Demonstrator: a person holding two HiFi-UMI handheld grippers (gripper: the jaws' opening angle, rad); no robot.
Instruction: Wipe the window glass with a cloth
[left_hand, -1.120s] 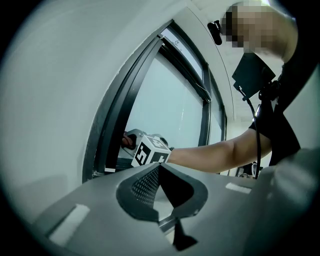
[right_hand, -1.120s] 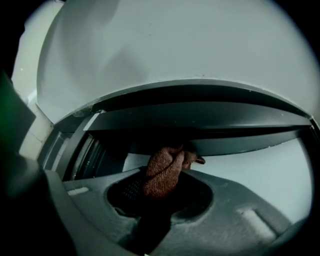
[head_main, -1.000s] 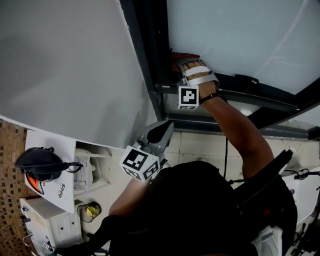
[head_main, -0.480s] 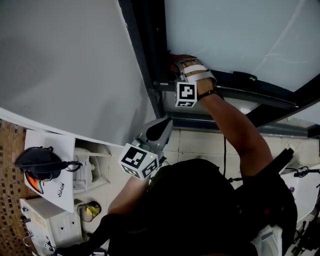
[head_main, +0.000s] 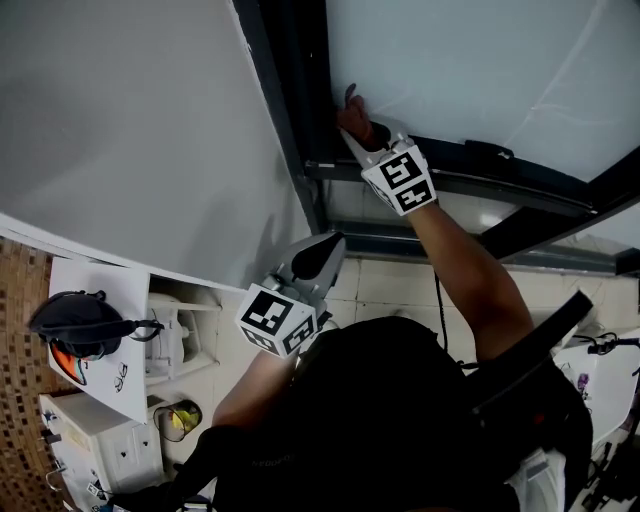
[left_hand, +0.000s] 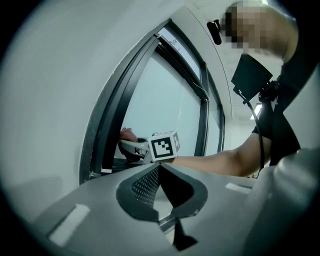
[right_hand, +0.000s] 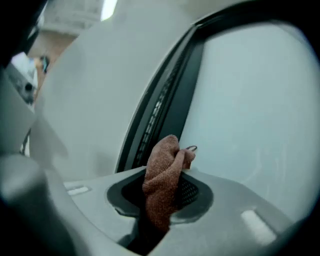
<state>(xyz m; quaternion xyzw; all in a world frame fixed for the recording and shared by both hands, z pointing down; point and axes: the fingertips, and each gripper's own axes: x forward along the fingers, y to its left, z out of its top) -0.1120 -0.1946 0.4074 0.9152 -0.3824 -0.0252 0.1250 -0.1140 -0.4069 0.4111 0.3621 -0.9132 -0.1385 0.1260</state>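
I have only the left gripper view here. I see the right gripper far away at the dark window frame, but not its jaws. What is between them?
Observer: In the right gripper view, the right gripper is shut on a reddish-brown cloth, bunched up between the jaws.
Operator: Where does the cloth point?
Observer: Its top points at the window glass, close beside the dark frame. Whether it touches the glass, I cannot tell.
Operator: Is there anything else on the cloth?
Observer: A small thin loop sticks out at its top.
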